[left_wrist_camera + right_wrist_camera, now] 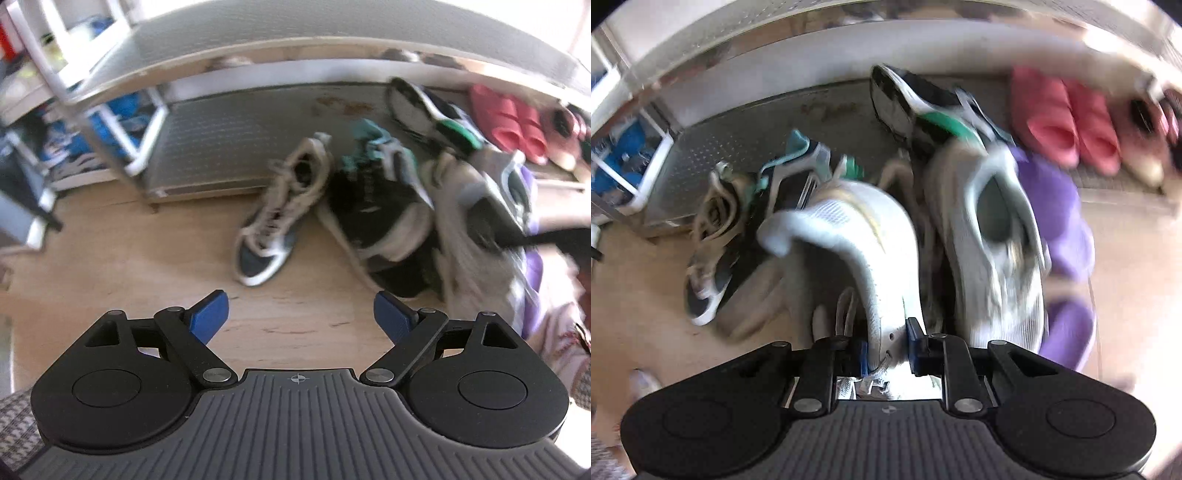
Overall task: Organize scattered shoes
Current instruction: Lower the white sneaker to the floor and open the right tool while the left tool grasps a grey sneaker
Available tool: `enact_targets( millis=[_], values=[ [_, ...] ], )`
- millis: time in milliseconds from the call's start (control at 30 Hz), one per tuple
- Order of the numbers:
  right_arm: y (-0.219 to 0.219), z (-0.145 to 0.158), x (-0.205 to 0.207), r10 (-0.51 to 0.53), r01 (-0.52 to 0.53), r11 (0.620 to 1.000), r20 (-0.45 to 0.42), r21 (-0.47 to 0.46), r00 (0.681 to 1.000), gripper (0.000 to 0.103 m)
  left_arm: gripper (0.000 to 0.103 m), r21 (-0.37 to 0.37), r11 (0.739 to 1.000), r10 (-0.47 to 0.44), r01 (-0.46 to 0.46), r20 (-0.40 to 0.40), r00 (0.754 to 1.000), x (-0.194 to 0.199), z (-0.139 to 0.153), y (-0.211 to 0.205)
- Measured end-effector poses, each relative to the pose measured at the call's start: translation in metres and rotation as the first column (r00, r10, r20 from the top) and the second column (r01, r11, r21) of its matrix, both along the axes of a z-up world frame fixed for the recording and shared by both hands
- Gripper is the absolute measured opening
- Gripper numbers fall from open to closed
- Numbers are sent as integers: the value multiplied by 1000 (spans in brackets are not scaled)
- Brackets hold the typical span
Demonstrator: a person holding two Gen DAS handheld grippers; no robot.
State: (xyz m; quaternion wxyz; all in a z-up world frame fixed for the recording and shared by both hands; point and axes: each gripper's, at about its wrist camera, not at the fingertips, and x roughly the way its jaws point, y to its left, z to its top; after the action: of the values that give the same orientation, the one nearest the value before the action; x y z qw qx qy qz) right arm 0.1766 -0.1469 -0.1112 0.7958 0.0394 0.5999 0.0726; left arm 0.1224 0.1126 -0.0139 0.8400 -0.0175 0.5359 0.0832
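My left gripper point(301, 319) is open above the wooden floor, nothing between its blue pads, short of a beige and navy sneaker point(273, 218). Right of that sneaker lies a pile with a black and teal sneaker point(373, 192) and a grey-white shoe point(461, 210). In the right wrist view my right gripper point(886, 349) is shut on the side wall of a white mesh sneaker point(857, 229), lifted in front of the pile. A second white sneaker point(990, 229) lies just to its right, and purple slippers point(1060, 229) lie beyond.
A low metal shoe rack point(207, 147) stands ahead with a perforated bottom shelf; pink slippers point(1067, 125) and a white-green sneaker point(923, 107) sit on it. A white frame with blue items point(92, 140) is at left. Part of a person point(561, 332) shows at right.
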Motion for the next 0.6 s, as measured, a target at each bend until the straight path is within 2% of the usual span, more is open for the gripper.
enact_targets(
  millis=[133, 233, 333, 400, 467, 533, 600],
  values=[
    [14, -28, -50, -34, 45, 998, -189, 51, 981, 20, 90, -23, 999, 27, -28, -33, 999, -19, -9, 18],
    [39, -57, -69, -70, 96, 991, -247, 95, 967, 20, 90, -46, 998, 27, -31, -82, 996, -30, -24, 24],
    [60, -77, -75, -98, 134, 984, -264, 120, 960, 22, 90, -47, 999, 17, -24, -127, 992, -36, -39, 26],
    [67, -87, -75, -125, 172, 976, -299, 134, 946, 31, 90, -47, 999, 0, -8, -159, 987, -36, -50, 22],
    [70, -90, -74, -139, 193, 972, -333, 133, 932, 53, 90, -49, 999, -19, 9, -199, 980, -34, -66, 15],
    [68, -81, -74, -115, 158, 982, -335, 105, 935, 60, 89, -53, 998, -39, 28, -226, 973, -30, -80, 8],
    [60, -63, -72, -19, 47, 995, -297, 86, 955, 62, 82, -78, 995, -79, 60, -272, 959, -25, -102, -4]
  ],
)
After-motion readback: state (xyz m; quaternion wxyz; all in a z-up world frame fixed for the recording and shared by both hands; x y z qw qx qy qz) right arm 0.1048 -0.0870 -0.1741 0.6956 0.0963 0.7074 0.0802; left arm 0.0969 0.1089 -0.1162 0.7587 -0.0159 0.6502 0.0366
